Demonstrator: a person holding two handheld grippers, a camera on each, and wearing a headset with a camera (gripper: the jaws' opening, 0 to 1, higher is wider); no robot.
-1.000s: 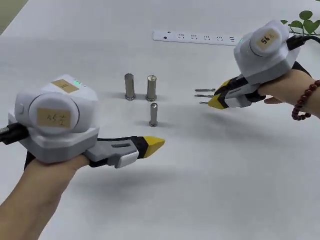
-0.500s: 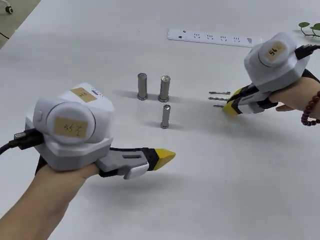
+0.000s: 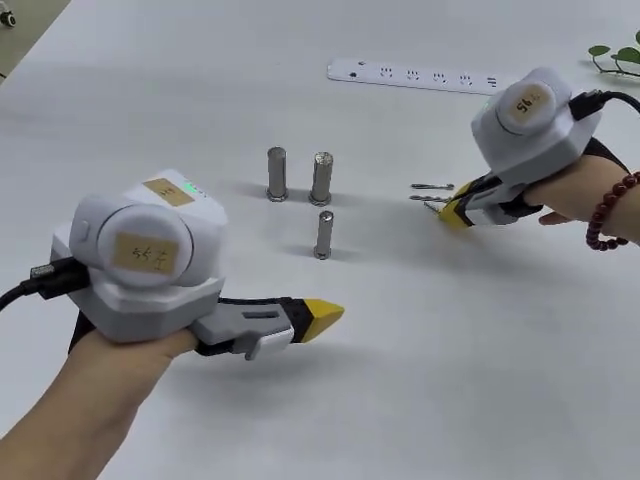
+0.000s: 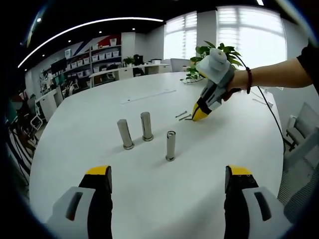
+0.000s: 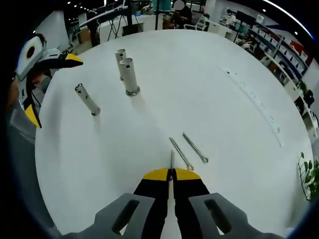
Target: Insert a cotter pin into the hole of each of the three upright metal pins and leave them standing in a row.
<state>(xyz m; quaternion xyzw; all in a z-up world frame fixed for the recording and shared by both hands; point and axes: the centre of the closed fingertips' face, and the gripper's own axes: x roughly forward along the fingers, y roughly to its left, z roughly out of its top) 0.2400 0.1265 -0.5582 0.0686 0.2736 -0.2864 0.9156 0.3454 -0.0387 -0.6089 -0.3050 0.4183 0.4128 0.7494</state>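
Right tongs (image 5: 171,173) clamp one cotter pin (image 5: 172,159) by its end; left tongs (image 4: 168,171) stand wide apart, empty.

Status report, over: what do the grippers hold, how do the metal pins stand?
Left gripper open, empty. Right gripper shut on one cotter pin; two spare cotter pins lie beside. Three metal pins upright, none fitted. Nothing in between.

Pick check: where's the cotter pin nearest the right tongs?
Right gripper view: cotter pin pinched in the right tongs, beside two loose cotter pins, right of the posts.
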